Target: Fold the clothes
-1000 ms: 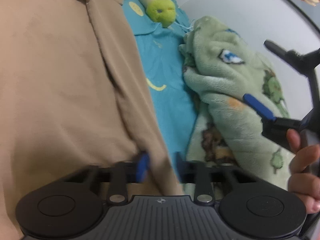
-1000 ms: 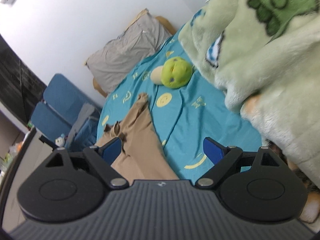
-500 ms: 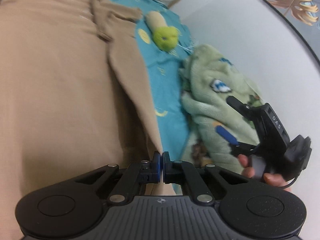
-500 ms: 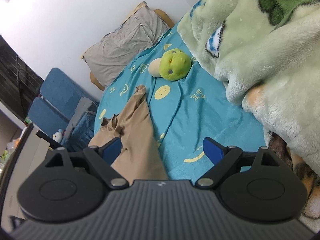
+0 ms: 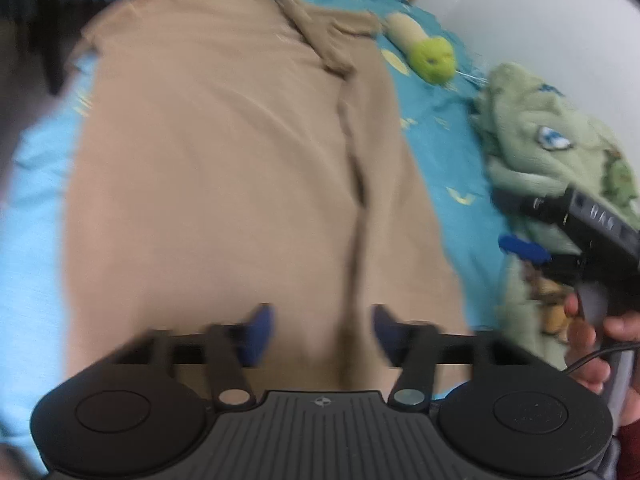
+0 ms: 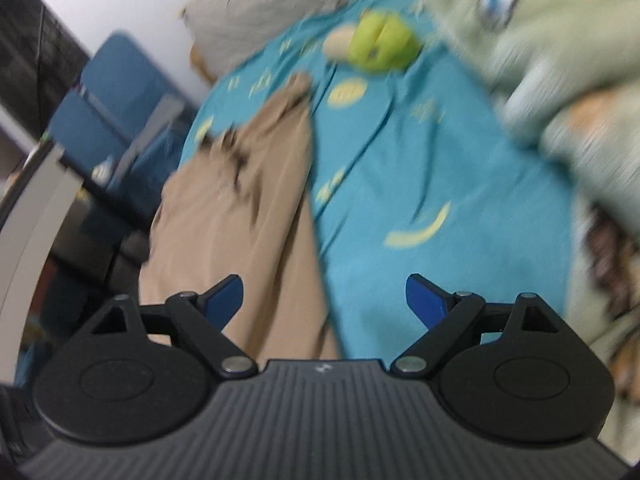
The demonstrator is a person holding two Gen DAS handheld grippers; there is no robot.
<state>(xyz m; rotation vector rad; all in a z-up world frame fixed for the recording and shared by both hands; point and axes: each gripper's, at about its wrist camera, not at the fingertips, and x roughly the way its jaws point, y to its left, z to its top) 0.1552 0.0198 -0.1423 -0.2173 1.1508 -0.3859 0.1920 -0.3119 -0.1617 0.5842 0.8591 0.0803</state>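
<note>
A tan garment [image 5: 224, 184] lies spread on the teal bedsheet [image 5: 444, 168], one side folded over along a lengthwise crease. My left gripper [image 5: 322, 330] hangs above its near end with jaws opening, and the blue pads press on nothing. In the right wrist view the same tan garment [image 6: 248, 208] lies at the left. My right gripper [image 6: 324, 300] stands open above the garment's edge and the bedsheet [image 6: 440, 184], holding nothing. The right gripper [image 5: 532, 250] also shows at the right edge of the left wrist view, held by a hand [image 5: 588, 344].
A crumpled green fleece blanket [image 5: 560, 148] lies at the bed's right, against a white wall. A green plush toy [image 6: 380, 46] sits on the sheet near a grey pillow [image 6: 272, 4]. Blue chairs [image 6: 116, 92] stand beyond the bed's left side.
My left gripper, shut half a second ago, has opened and pulled back and up, so more of the garment shows. The right gripper has dropped lower toward the bed and tilted.
</note>
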